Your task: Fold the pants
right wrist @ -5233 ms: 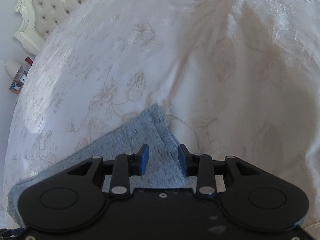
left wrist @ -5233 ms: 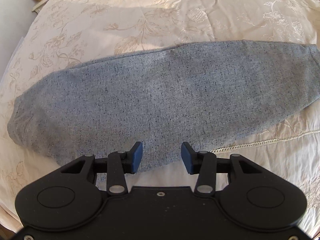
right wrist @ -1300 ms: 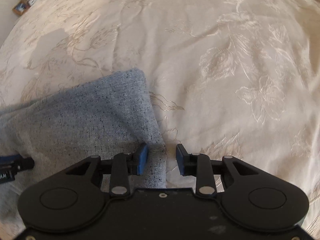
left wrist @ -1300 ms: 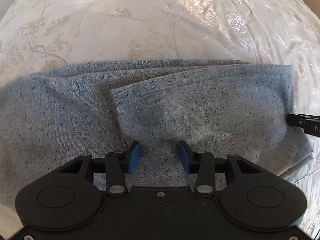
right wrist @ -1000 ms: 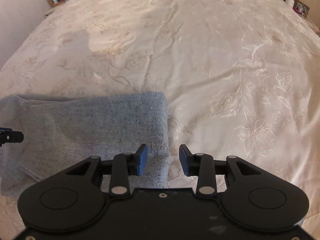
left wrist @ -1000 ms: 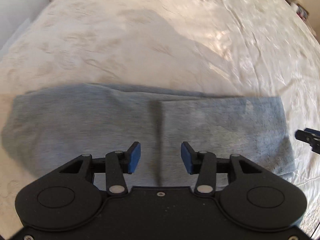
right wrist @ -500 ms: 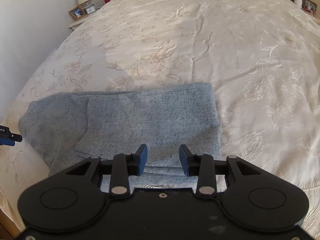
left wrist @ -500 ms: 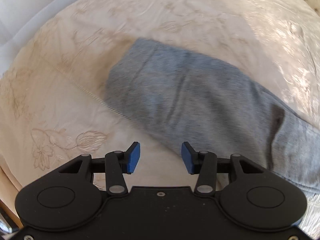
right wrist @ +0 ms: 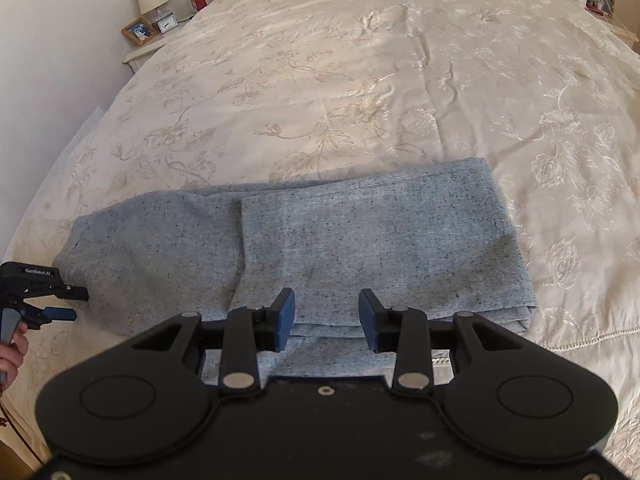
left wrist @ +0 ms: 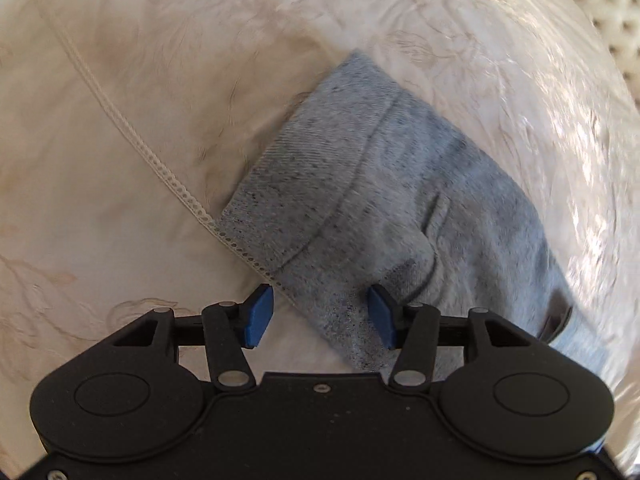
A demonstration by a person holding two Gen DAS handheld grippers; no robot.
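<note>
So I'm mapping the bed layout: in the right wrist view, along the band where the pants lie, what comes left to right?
Left gripper → single-layer end of the grey speckled pants → folded-over flap → bare cream embroidered bedspread.

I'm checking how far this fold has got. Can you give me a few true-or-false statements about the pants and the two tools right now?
1. The grey pants lie on a cream bedspread. True.
2. The right tool is clamped on the fabric. False: its jaws stand open, with nothing pinched.
3. One end of the pants is already folded over the rest. True.
4. The left tool is at the folded end. False: it is at the opposite, unfolded end.
5. The left tool is open. True.
</note>
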